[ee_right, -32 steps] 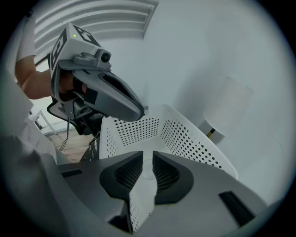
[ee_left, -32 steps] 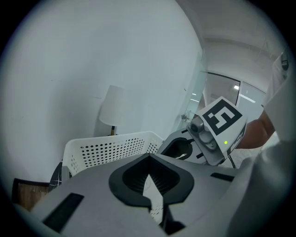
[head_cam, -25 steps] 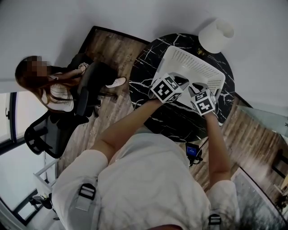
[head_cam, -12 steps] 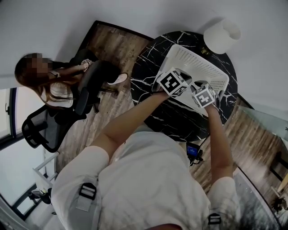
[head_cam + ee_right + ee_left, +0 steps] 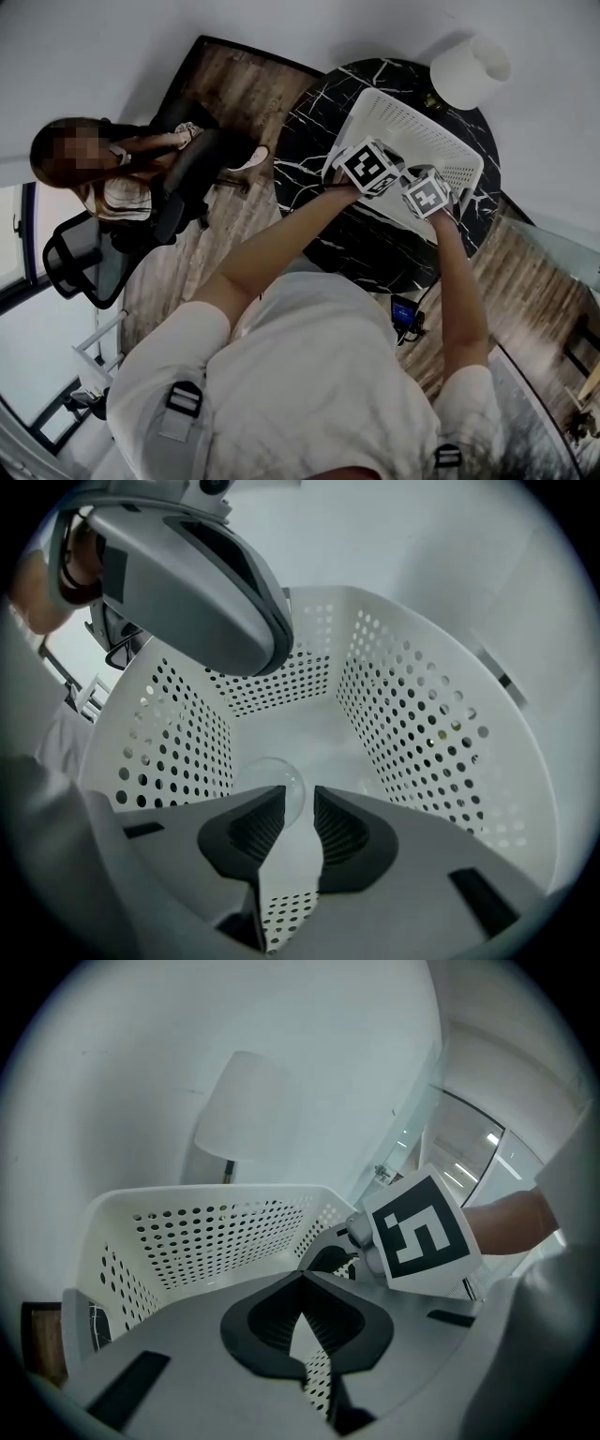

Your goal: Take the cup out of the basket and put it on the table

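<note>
Left tool: jaws pressed together, nothing between them, held over the rim of the white basket. Right tool: jaws slightly spread, down inside the basket. Clear cup on the basket floor, just beyond its left jaw. Basket sits on the marble bench.

white hole-dotted basket, seemingly clear cup, black table veined in white.

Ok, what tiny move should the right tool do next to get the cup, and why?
Probably ease the right tool a little deeper and centre it on the clear cup. The cup rests on the floor of the basket, just beyond the tool's jaws and off to one side. The jaws stand slightly apart with nothing between them.
</note>
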Action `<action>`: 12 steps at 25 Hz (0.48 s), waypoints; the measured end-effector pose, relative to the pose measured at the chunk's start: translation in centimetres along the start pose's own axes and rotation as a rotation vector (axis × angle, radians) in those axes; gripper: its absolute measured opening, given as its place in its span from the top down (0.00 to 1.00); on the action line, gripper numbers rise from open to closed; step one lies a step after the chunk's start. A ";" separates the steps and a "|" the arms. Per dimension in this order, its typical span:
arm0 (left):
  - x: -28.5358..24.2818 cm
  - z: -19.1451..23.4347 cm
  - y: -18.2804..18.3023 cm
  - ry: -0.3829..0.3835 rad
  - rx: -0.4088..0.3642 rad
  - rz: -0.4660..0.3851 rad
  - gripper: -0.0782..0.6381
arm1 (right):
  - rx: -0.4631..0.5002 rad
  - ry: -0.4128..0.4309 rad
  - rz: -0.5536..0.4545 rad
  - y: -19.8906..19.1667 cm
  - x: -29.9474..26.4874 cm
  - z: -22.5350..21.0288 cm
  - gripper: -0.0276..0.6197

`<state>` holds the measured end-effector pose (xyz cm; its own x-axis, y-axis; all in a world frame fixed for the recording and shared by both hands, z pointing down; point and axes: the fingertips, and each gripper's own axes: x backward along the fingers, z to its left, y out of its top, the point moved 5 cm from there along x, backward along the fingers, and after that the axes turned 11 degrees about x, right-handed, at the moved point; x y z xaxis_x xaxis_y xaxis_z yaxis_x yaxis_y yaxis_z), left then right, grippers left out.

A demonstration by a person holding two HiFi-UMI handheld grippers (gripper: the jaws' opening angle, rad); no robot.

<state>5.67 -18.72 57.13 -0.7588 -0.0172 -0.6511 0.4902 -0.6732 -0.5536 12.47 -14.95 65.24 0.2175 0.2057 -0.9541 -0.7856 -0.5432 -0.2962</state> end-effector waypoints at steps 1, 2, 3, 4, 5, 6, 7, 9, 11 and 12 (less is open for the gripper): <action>-0.2 0.1 0.0 0.000 0.001 0.004 0.88 | 0.001 0.004 0.000 0.0 -0.3 0.0 0.83; -0.3 0.2 -0.1 0.001 0.002 0.008 0.88 | -0.001 0.009 0.007 -0.2 -0.5 0.0 0.83; -0.4 0.3 -0.2 0.001 0.003 0.011 0.88 | -0.008 0.016 0.022 -0.4 -0.6 0.1 0.83; -0.5 0.3 -0.2 0.000 0.004 0.013 0.88 | -0.013 0.021 0.031 -0.6 -0.7 0.1 0.83; -0.5 0.3 -0.3 0.000 0.004 0.015 0.88 | -0.015 0.022 0.026 -0.6 -0.9 0.1 0.83; -0.5 0.4 -0.4 0.000 0.005 0.017 0.88 | -0.013 0.019 0.013 -0.4 -1.0 0.1 0.83; -0.5 0.4 -0.5 0.000 0.006 0.017 0.88 | -0.012 0.015 0.002 -0.2 -1.2 0.0 0.83; -0.4 0.5 -0.6 0.001 0.008 0.016 0.88 | -0.027 0.024 0.019 -0.4 -1.4 0.1 0.83; -0.4 0.5 -0.7 0.003 0.009 0.018 0.88 | -0.042 0.035 0.042 -0.8 -1.5 0.2 0.83; -0.4 0.6 -0.8 0.004 0.011 0.019 0.88 | -0.044 0.037 0.044 -0.9 -1.6 0.2 0.84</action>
<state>5.34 -18.56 58.14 -0.7477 -0.0267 -0.6635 0.4997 -0.6806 -0.5358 12.68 -14.59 66.99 0.2050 0.1511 -0.9670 -0.7689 -0.5864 -0.2547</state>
